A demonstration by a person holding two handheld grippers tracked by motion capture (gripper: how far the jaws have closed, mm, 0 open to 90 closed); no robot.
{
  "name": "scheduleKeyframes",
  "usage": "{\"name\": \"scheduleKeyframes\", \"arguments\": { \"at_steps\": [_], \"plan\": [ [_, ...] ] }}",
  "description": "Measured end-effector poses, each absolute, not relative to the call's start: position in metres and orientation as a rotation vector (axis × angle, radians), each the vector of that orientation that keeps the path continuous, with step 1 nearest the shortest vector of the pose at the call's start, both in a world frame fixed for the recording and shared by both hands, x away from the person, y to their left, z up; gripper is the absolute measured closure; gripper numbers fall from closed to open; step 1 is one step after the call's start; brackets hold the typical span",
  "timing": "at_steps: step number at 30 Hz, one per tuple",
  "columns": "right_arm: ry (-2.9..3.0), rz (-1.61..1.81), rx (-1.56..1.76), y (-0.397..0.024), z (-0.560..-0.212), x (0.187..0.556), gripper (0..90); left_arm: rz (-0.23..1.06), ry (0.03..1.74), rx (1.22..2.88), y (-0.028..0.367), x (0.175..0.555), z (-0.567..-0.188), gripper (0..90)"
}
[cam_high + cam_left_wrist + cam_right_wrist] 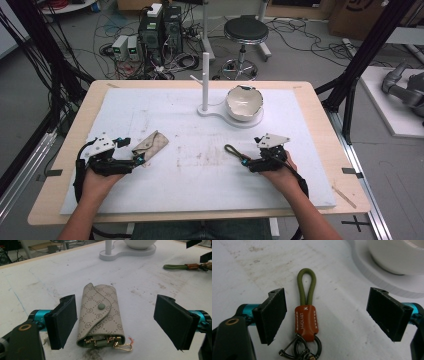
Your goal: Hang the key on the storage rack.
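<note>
Underneath, stained white mat (pixel 200 165), cable-strewn floor (pixel 125 30)

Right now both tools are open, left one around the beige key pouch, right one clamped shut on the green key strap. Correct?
Not quite. The right tool is open too: in the right gripper view its jaws stand apart on either side of the green key strap, touching nothing. The left tool is open around the beige key pouch, as you said.

Bright even light, soft shadows, slight blur.
</note>
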State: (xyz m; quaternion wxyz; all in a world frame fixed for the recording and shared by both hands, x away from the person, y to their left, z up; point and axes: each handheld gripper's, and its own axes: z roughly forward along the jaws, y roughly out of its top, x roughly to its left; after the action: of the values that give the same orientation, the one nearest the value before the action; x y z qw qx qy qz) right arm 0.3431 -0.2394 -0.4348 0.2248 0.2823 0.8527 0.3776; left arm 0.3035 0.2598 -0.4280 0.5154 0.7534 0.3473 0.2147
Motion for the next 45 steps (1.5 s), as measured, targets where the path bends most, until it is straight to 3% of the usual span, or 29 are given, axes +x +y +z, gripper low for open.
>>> {"name": "scheduleKeyframes", "arguments": {
  "at_steps": [4, 5, 7, 14, 15, 24, 33, 45],
  "plan": [
    [2.426, 1.008, 0.772, -0.232, -0.441, 0.347, 16.5, 0.52, 0.847, 1.803, 0.264, 0.302, -0.428, 18.7],
    [2.459, 0.978, 0.774, -0.23, -0.443, 0.349, 22.6, 0.521, 0.851, 1.801, 0.265, 0.302, -0.428, 18.7],
    [2.483, 0.972, 0.777, -0.229, -0.444, 0.35, 25.5, 0.52, 0.851, 1.804, 0.265, 0.301, -0.428, 18.7],
    [2.54, 0.944, 0.828, -0.231, -0.449, 0.353, 28.2, 0.522, 0.85, 1.812, 0.265, 0.299, -0.429, 18.7],
    [2.554, 0.958, 0.838, -0.231, -0.449, 0.353, 33.5, 0.525, 0.852, 1.811, 0.266, 0.299, -0.429, 18.7],
    [2.587, 0.972, 0.855, -0.234, -0.446, 0.352, 46.2, 0.525, 0.857, 1.811, 0.268, 0.297, -0.429, 18.7],
    [2.596, 0.966, 0.847, -0.239, -0.444, 0.351, 67.2, 0.526, 0.854, 1.817, 0.268, 0.297, -0.429, 18.7],
    [2.527, 1.027, 0.841, -0.241, -0.438, 0.348, 71.4, 0.539, 0.834, 1.839, 0.264, 0.296, -0.428, 18.7]
  ]
}}
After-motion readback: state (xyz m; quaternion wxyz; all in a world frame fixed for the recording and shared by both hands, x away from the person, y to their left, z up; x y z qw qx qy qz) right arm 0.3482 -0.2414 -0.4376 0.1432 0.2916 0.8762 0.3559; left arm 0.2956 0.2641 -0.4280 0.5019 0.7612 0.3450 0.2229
